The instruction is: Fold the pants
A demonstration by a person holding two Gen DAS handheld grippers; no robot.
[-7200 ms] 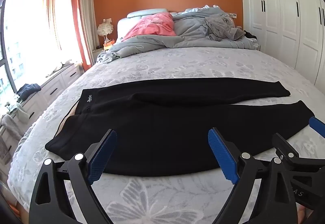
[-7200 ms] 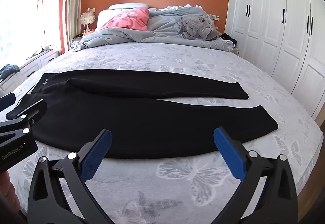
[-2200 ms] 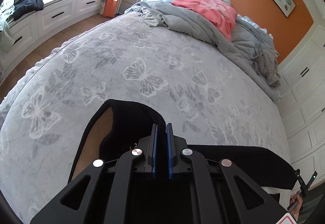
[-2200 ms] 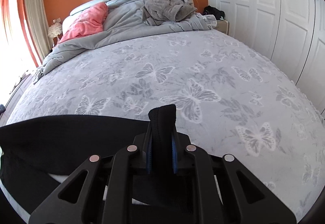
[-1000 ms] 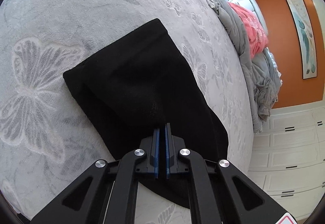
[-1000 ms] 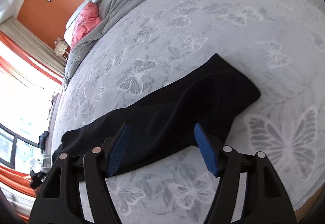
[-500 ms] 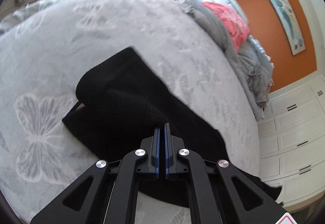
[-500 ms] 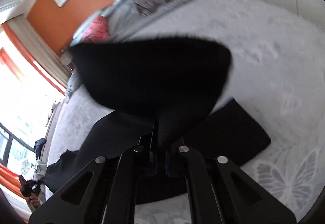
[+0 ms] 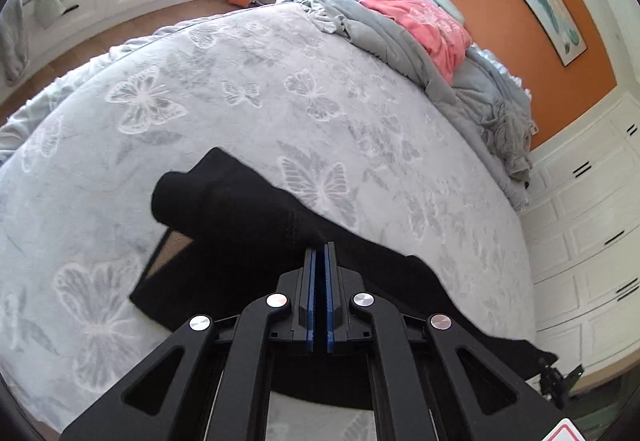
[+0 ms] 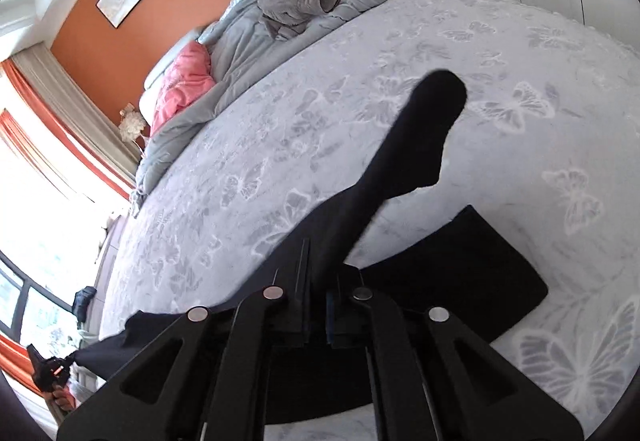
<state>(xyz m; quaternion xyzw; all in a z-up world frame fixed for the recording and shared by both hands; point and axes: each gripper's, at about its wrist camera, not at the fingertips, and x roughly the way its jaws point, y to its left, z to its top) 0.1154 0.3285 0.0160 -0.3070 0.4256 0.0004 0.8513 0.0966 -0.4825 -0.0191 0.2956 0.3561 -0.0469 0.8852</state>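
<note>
Both tongs, left (image 9: 319, 261) and right (image 10: 318, 281), pinch the pants (image 9: 240, 217) above the bed (image 9: 240, 89); uneven lifting could skew the fold.

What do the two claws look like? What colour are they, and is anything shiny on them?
Both are black plastic frames with triangle-shaped cut-outs. The left claw has two flat blue pads and four round silver bolts. A red and white sticker shows at its bottom corner. The right claw has the same black frame and silver bolts, with only a sliver of blue pad showing.
</note>
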